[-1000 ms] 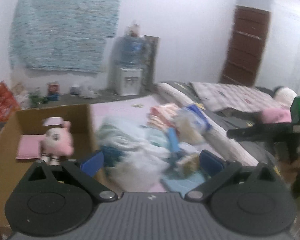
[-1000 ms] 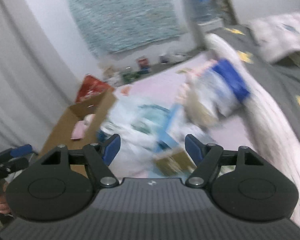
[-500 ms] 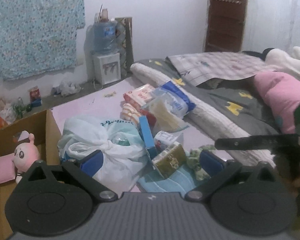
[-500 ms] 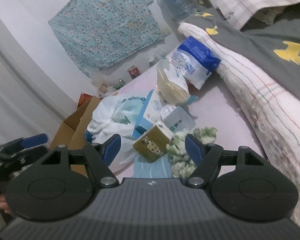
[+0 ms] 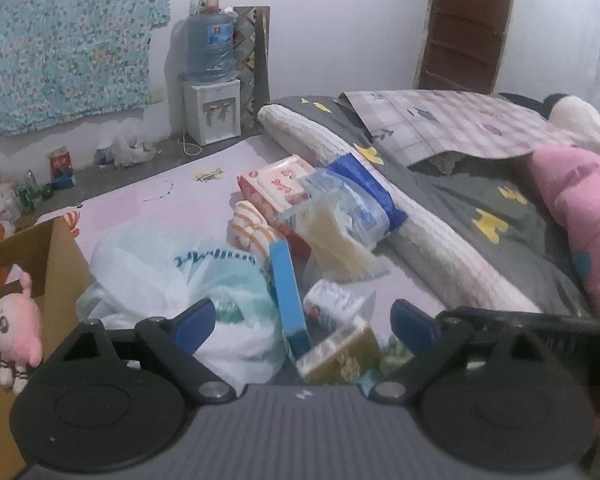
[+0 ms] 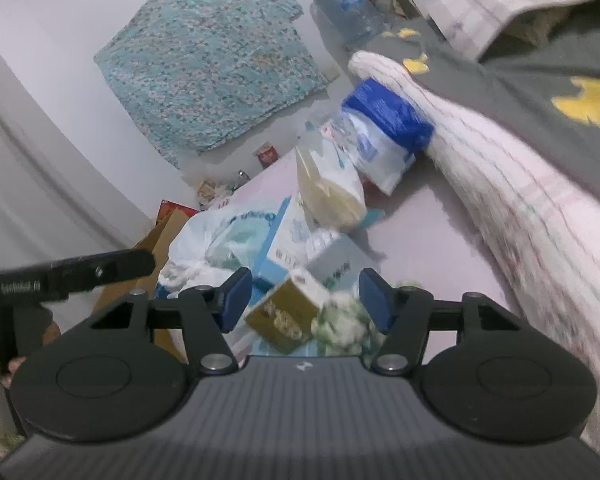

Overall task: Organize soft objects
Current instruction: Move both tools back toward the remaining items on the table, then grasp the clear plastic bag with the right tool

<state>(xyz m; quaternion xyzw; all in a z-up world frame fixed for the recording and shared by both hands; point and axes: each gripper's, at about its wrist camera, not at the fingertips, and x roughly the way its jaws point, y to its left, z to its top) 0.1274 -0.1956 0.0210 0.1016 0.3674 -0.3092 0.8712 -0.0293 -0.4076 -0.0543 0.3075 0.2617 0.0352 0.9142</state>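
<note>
A pile of soft packs lies on the pink mat: a white plastic bag (image 5: 148, 276), a blue box (image 5: 286, 300), a gold tissue pack (image 5: 340, 356), a blue-and-white pack (image 5: 360, 204) and a fuzzy green-white cloth (image 6: 340, 326). A pink plush (image 5: 14, 328) sits in the cardboard box (image 5: 56, 264) at left. My left gripper (image 5: 304, 320) is open above the pile. My right gripper (image 6: 306, 294) is open, close over the gold pack (image 6: 286, 314) and the cloth. Both are empty.
A rolled white blanket (image 5: 400, 216) and grey bedding (image 5: 480, 200) run along the right, with a pink pillow (image 5: 580, 216). A water dispenser (image 5: 212, 80) stands at the far wall, a brown door (image 5: 468, 24) at back right. The right gripper's arm (image 5: 540, 324) crosses my left view.
Both grippers have swung from the box side toward the pile and lowered closer to it. The gold pack and green cloth now sit just ahead of the right fingers.
</note>
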